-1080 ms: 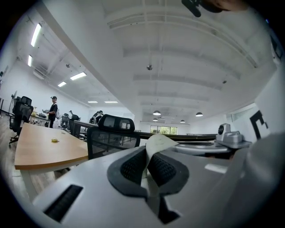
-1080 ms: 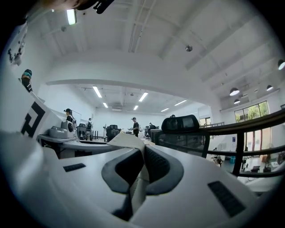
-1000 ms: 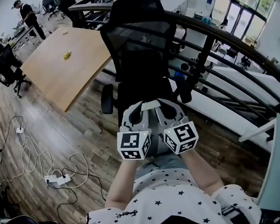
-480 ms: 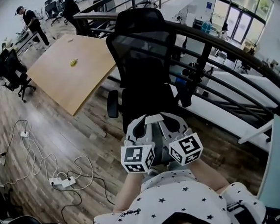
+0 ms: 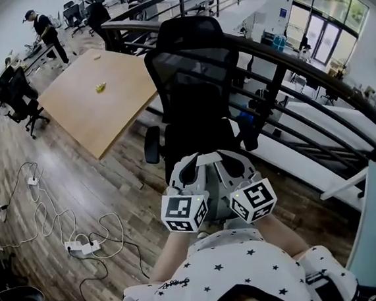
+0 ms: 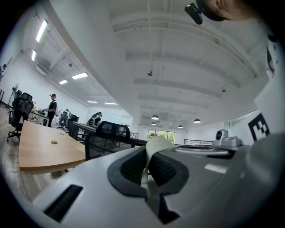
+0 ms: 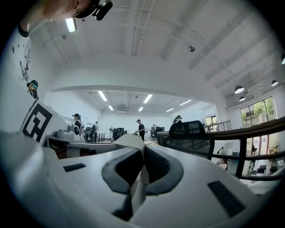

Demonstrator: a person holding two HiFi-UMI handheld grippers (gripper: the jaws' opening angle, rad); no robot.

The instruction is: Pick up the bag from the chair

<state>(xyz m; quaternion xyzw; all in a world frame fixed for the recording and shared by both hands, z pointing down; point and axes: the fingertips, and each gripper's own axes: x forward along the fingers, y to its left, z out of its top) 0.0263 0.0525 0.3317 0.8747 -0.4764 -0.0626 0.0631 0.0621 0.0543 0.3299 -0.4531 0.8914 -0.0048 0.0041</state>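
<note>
In the head view a black mesh office chair [image 5: 191, 80] stands just ahead of me, and its seat [image 5: 193, 136] shows nothing lying on it. My left gripper [image 5: 192, 162] and right gripper [image 5: 225, 158] are held side by side close to my chest, tips toward the chair. A pale strip [image 5: 207, 156] bridges the two tips. The same pale strip [image 6: 158, 144] is pinched in the shut left gripper [image 6: 147, 165]. In the right gripper view it [image 7: 129, 141] runs between the shut jaws of the right gripper [image 7: 143, 165]. The rest of the bag is hidden under the grippers.
A wooden table [image 5: 97, 96] stands to the left of the chair. Cables and power strips [image 5: 78, 245] lie on the wood floor at lower left. A dark railing [image 5: 285, 58] runs behind the chair over a drop. More black chairs [image 5: 17, 90] and a person [image 5: 47, 28] are far left.
Both grippers have drawn slightly back from the chair seat toward my body, still side by side and shut on the pale strip. The chair now sits a little farther ahead.
</note>
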